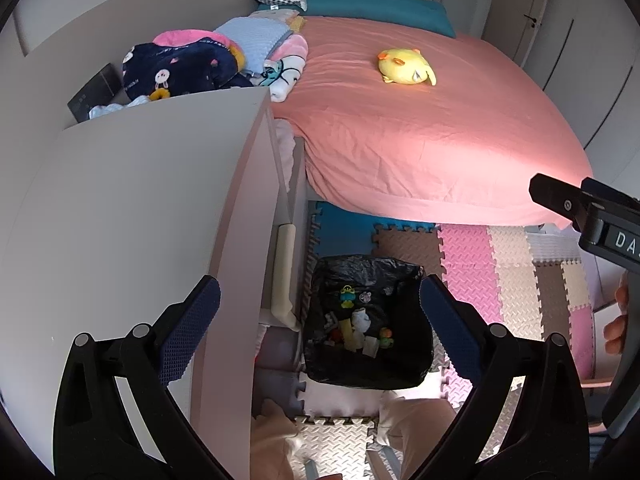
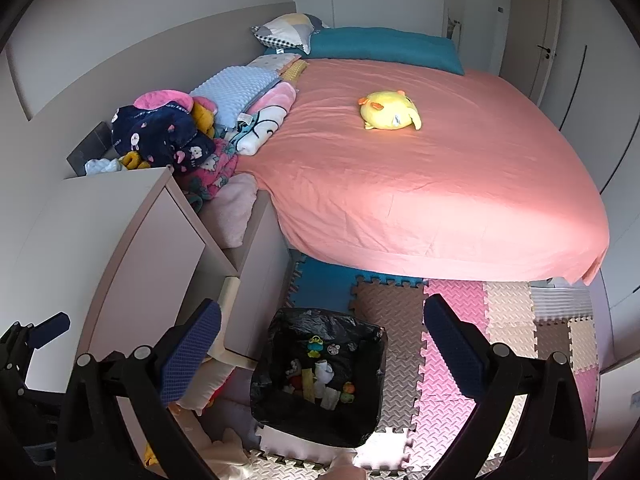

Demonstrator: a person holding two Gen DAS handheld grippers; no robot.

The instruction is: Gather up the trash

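Both grippers released, nothing between pads: left gripper (image 1: 320,312), right gripper (image 2: 322,338). Trash bin (image 1: 416,378), black-lined, on foam mat (image 1: 516,280) below, holding scraps. Right gripper body reads "DA", rest cut off.

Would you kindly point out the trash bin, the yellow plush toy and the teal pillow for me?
trash bin (image 2: 362,432): right wrist view, on the black liner at its right wall.
yellow plush toy (image 2: 390,114): right wrist view, on the middle of its body.
teal pillow (image 1: 376,6): left wrist view, on its middle.
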